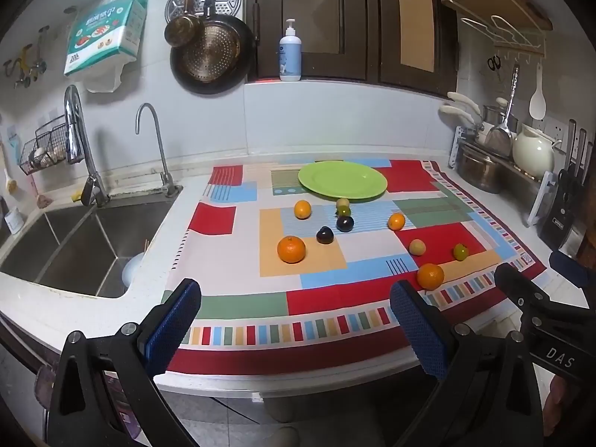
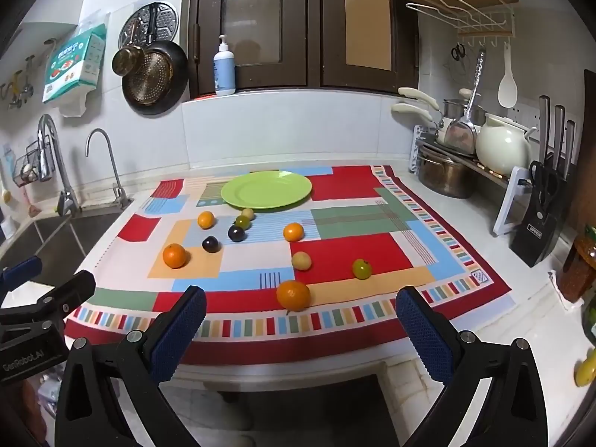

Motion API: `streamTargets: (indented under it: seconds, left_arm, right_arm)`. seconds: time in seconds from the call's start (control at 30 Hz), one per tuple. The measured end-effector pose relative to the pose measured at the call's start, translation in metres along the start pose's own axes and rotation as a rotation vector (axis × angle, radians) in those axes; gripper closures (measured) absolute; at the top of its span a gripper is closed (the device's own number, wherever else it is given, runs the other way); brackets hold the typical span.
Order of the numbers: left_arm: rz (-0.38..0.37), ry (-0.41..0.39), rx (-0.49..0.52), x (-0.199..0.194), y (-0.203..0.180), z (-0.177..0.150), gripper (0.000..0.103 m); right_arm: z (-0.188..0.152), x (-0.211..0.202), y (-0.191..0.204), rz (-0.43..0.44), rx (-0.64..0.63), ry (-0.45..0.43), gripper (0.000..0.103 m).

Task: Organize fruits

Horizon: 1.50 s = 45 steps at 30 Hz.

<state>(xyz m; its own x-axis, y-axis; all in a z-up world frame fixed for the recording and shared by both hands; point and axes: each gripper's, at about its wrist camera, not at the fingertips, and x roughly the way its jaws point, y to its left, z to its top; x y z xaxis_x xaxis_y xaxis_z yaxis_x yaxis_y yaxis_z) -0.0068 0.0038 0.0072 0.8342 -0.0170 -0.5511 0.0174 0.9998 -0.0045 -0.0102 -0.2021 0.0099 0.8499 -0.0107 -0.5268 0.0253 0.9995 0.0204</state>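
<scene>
An empty green plate (image 1: 342, 180) (image 2: 266, 189) sits at the back of a patchwork cloth (image 1: 231, 275) (image 2: 342, 253). Several fruits lie loose in front of it: oranges (image 1: 291, 249) (image 2: 293, 295), two dark plums (image 1: 325, 235) (image 2: 211, 244), pale yellow fruits (image 1: 417, 247) (image 2: 301, 260) and small green ones (image 1: 460, 251) (image 2: 361, 268). My left gripper (image 1: 298, 316) is open and empty above the counter's front edge. My right gripper (image 2: 300, 320) is open and empty, just before the nearest orange.
A steel sink (image 1: 74, 246) with taps lies left of the cloth. A dish rack with pots (image 2: 447, 171), a white kettle (image 2: 501, 145) and a knife block (image 2: 540, 219) stand along the right. A soap bottle (image 1: 290, 54) stands on the window ledge.
</scene>
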Motion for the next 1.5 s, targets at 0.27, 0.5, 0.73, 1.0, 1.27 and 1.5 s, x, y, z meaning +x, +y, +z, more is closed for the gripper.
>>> streamTargets:
  seconds: [0.27,0.5,0.73,1.0,1.27,1.5]
  left_arm:
    - [0.005,-0.004,0.001,-0.0009,-0.001,-0.0014,0.0]
    - [0.008,-0.01,-0.006,-0.0041,-0.0005,-0.0023,0.0]
    - [0.012,-0.015,-0.004,-0.0054,0.0,-0.0012,0.0]
    - [0.014,-0.014,-0.003,-0.0055,-0.0007,-0.0001,0.0]
    - [0.0,-0.011,0.0,-0.0026,-0.0011,0.0017,0.0]
    - [0.002,-0.017,0.002,-0.0022,-0.0013,0.0,0.0]
  right_arm:
    - [-0.0011,-0.0059,0.0031,0.0,0.001,-0.004,0.001]
    - [-0.0027,-0.0087,-0.0009,0.002,0.002,-0.006,0.001]
    - [-0.0031,-0.0093,-0.0009,0.001,0.003,-0.007,0.001]
    - [-0.003,-0.0092,-0.0017,0.007,0.0,0.0,0.001]
    - [-0.0031,-0.005,-0.0008,0.009,-0.002,0.004,0.001]
    - [-0.0032,-0.0046,0.0004,0.009,-0.002,0.006,0.001]
